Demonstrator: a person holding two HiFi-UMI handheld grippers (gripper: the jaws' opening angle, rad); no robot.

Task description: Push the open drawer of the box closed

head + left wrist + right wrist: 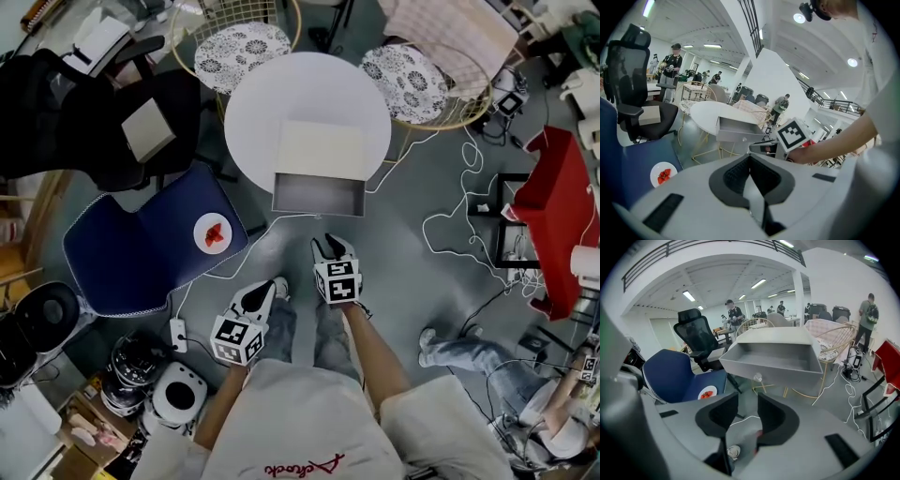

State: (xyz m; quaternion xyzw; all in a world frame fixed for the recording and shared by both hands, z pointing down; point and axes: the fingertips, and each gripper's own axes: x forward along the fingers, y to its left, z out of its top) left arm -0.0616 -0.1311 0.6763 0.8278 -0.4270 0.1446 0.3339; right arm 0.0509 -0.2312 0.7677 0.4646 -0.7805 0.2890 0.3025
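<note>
A pale box (320, 148) lies on the round white table (251, 112), and its grey drawer (319, 196) is pulled out past the table's near edge. The drawer is empty, with a small clear knob (758, 377) on its front. My right gripper (330, 247) hovers just short of the drawer front, below it in the head view. It is open with nothing between its pads (774, 414). My left gripper (265, 292) hangs lower and further left, away from the drawer (739, 128), its jaws shut and empty (750, 171).
A blue chair (131, 248) with a plate of strawberries (214, 233) stands left of the table; a black office chair (89, 112) is behind it. Wire chairs with patterned cushions (242, 47) ring the far side. Cables (450, 225) trail across the floor; a red stand (561, 216) is at right.
</note>
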